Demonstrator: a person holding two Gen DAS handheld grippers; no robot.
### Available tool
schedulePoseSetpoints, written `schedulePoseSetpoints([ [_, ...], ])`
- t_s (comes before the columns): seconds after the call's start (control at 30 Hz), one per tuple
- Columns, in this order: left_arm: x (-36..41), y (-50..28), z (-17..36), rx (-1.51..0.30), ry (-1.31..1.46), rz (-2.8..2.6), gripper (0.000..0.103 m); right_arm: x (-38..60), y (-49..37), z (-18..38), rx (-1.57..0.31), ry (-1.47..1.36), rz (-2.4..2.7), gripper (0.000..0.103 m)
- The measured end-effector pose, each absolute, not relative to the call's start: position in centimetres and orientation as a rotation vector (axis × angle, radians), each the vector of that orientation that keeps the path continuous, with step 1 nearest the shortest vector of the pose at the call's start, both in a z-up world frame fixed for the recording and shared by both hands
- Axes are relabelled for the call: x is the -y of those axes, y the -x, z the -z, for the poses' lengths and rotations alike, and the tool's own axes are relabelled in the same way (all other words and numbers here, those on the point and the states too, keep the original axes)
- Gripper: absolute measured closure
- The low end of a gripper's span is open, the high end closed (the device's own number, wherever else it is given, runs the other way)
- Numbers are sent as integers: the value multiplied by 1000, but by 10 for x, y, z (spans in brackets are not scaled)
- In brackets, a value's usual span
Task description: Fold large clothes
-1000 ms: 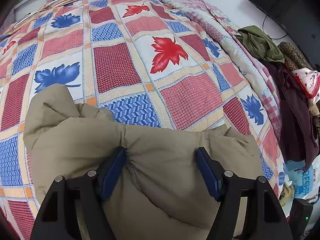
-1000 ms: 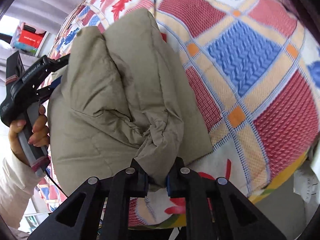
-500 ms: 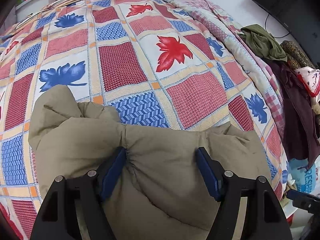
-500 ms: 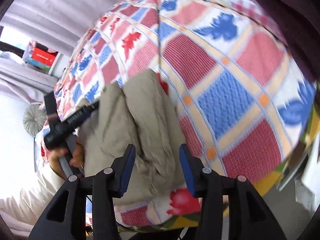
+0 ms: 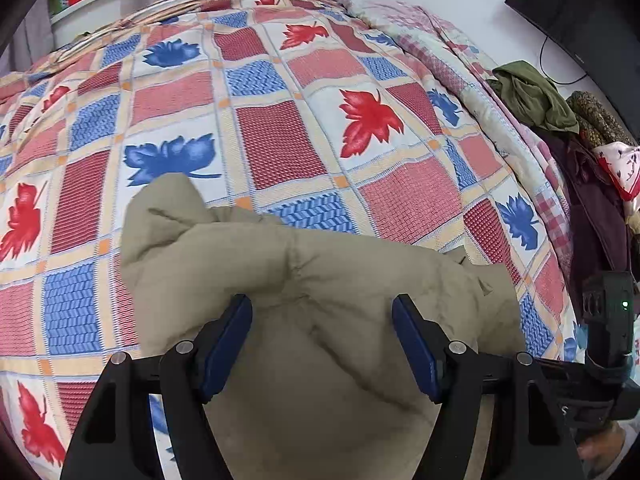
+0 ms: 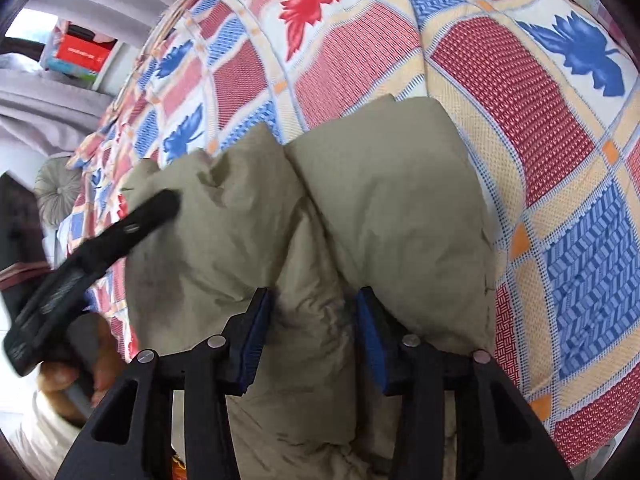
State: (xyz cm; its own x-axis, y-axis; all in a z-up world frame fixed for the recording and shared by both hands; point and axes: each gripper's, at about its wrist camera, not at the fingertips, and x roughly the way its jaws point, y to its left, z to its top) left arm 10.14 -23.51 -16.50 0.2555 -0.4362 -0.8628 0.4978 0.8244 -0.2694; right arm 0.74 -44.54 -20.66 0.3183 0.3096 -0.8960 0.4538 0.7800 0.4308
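A khaki padded jacket (image 5: pixel 320 280) lies bunched and folded on the patchwork bedspread (image 5: pixel 280 140) near the bed's front edge. My left gripper (image 5: pixel 322 340) is open, its blue pads wide apart over the jacket's near part. My right gripper (image 6: pixel 314 332) is open too, with a puffy fold of the jacket (image 6: pixel 360 208) between the spread pads, not pinched. The left gripper also shows in the right wrist view (image 6: pixel 96 248) at the jacket's left side, held by a hand.
A pile of dark and green clothes (image 5: pixel 560 128) lies along the bed's right side below a black screen (image 5: pixel 580 4). A rolled quilt (image 5: pixel 460 64) borders the right edge. Shelves with a red box (image 6: pixel 84 52) stand beyond the bed.
My right gripper let go of the jacket fold, opened, pulled back and came in again over the jacket. My left gripper stayed open and drew back slightly.
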Motion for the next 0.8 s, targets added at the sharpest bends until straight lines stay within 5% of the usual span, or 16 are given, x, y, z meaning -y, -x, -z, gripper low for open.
schedulePoseSetpoints([
  [0.7,113,-56,199,-1323,82,468,30,446,1,176,-1183,-687,124,55],
  [0.8,108,-56,201,-1334,84,457,23,450,2,168,-1183,-680,134,55],
])
